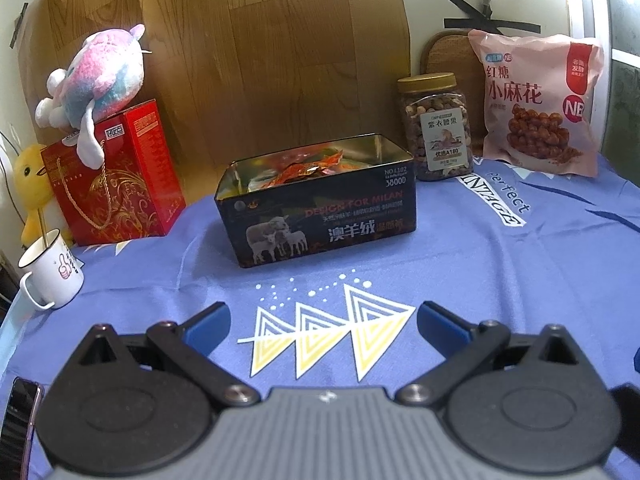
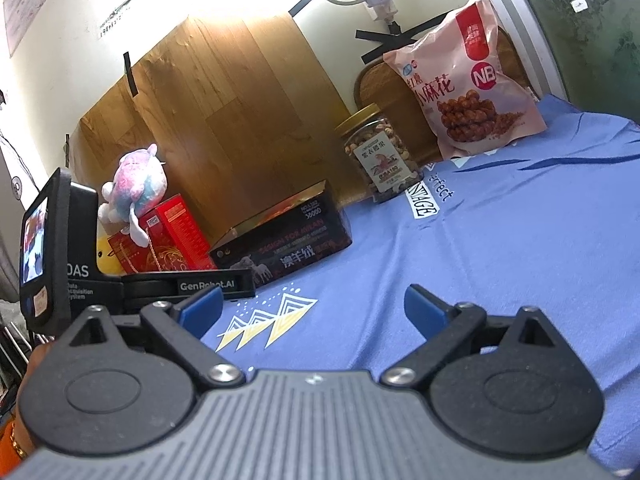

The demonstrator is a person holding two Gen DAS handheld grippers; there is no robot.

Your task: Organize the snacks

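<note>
Both grippers, left (image 1: 323,320) and right (image 2: 312,306), jaws wide apart, empty. Open black rectangular tin (image 1: 320,208) mid-surface on blue cloth (image 1: 520,280); orange snack wrappers (image 1: 308,168) inside, partly hidden by its walls.

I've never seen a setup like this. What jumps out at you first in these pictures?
An open black tin with sheep printed on its side sits mid-table on a purple cloth, orange snack wrappers inside. Behind it to the right stand a gold-lidded jar of nuts and a big pink snack bag. At far left, a pastel plush toy perches on a red gift box.
</note>
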